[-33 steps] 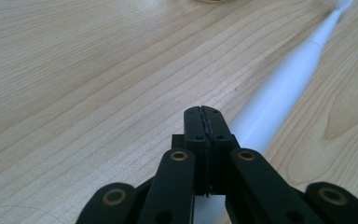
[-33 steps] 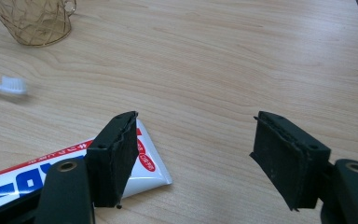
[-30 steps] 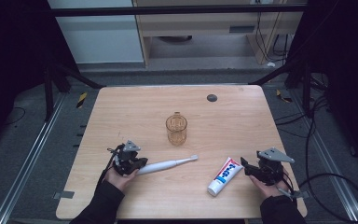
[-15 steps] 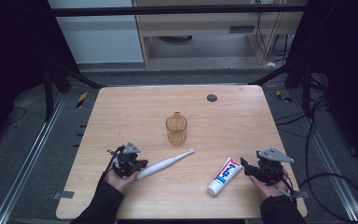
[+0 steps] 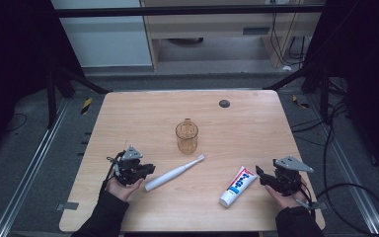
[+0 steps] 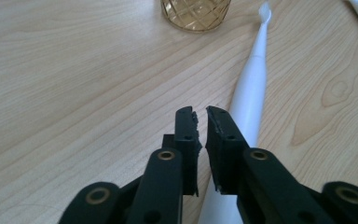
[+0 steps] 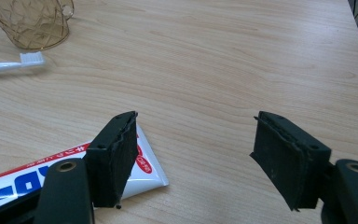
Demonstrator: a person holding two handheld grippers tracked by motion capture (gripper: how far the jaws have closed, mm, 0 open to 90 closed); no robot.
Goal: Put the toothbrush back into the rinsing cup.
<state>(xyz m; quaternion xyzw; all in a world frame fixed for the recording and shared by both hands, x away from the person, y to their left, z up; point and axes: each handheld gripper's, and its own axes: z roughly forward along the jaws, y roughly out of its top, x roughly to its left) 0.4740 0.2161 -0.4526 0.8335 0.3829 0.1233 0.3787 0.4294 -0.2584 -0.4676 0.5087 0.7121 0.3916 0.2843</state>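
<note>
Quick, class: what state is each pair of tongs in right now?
Left tongs: just opening, nothing gripped; white plastic toothbrush beside.
Right tongs: wide open, empty.

On the desk (image 5: 128,118), the cup (image 5: 186,136) is placed near the middle. Just in front of it, the toothbrush (image 5: 172,173) is laid slantwise, its head nearest the cup. The toothpaste tube (image 5: 238,185) is set to the right of the toothbrush, apart from it. A small round thing (image 5: 224,103), perhaps a cable hole, is seen behind the cup, towards the far edge.
</note>
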